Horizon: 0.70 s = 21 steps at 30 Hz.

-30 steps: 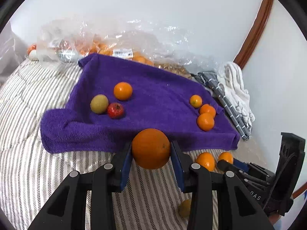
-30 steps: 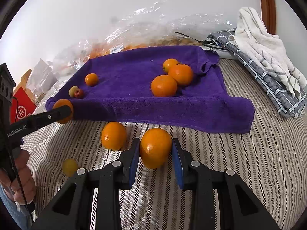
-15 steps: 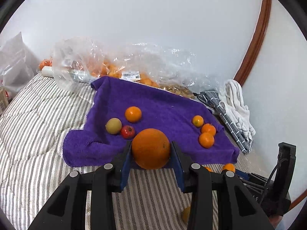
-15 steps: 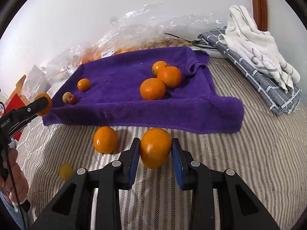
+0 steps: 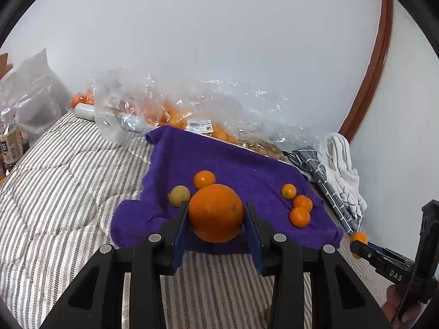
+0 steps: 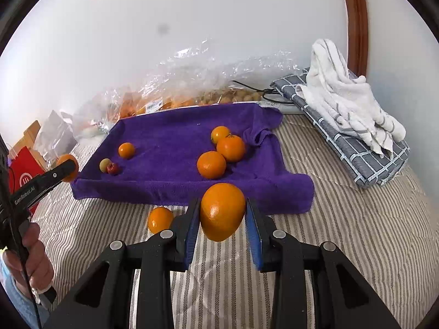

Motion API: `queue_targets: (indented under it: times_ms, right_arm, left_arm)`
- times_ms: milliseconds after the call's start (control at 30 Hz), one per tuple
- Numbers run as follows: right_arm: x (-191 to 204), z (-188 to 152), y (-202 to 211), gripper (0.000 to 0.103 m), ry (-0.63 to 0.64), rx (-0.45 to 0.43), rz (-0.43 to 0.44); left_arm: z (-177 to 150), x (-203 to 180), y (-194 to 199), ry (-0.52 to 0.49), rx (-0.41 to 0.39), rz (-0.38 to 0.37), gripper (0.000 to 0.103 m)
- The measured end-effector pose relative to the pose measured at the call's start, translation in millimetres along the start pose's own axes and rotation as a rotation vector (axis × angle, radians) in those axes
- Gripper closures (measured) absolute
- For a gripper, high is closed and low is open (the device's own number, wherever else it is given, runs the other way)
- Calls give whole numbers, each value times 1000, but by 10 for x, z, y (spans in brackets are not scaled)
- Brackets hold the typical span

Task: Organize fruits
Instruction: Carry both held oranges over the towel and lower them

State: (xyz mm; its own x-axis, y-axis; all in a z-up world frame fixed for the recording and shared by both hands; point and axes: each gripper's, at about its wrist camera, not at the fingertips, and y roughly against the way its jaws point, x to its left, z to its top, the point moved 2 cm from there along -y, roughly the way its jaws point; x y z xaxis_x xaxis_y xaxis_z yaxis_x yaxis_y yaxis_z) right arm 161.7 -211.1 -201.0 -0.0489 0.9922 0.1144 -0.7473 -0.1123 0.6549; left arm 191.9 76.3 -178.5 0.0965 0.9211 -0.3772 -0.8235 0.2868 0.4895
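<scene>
My left gripper (image 5: 216, 219) is shut on a large orange (image 5: 216, 212), held above the near edge of a purple towel (image 5: 241, 170). My right gripper (image 6: 222, 219) is shut on another orange (image 6: 222, 211), above the striped bedding before the towel (image 6: 175, 137). On the towel lie three oranges at the right (image 6: 211, 164), and a small orange (image 6: 126, 150), a yellow-green fruit (image 6: 104, 164) and a small red fruit (image 6: 112, 168) at the left. One orange (image 6: 160, 219) lies loose on the bedding.
A clear plastic bag of oranges (image 5: 170, 109) lies behind the towel by the wall. Folded cloths (image 6: 351, 120) lie at the right. A bottle (image 5: 9, 142) and a red bag (image 6: 23, 175) stand at the left. Striped bedding (image 6: 343, 233) surrounds the towel.
Both grippers have risen and pulled back from the towel with their oranges still held. The towel looks smaller and farther in both views.
</scene>
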Motion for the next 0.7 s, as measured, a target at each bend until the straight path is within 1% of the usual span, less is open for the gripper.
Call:
queue_targets:
  times_ms: [233,433,567,633,700]
  right_arm:
    - [41,4,75,70,20,-14,-5]
    - [112,131,54,70,57,-32,-2]
    - [104,269,12,70,69,-51,4]
    - [89,364,-28,70,80,-64,6]
    - [68,459,-84,70,82,-72,11]
  left_arm:
    - [8,-7,16,-8,-6,3,66]
    - [42,6,54,-16,-8,17,66]
    - [155,80,112,-24,-7,41,66]
    - [270,112,140,-31,6,52,66]
    - [412,127,174,-46,-6,66,66]
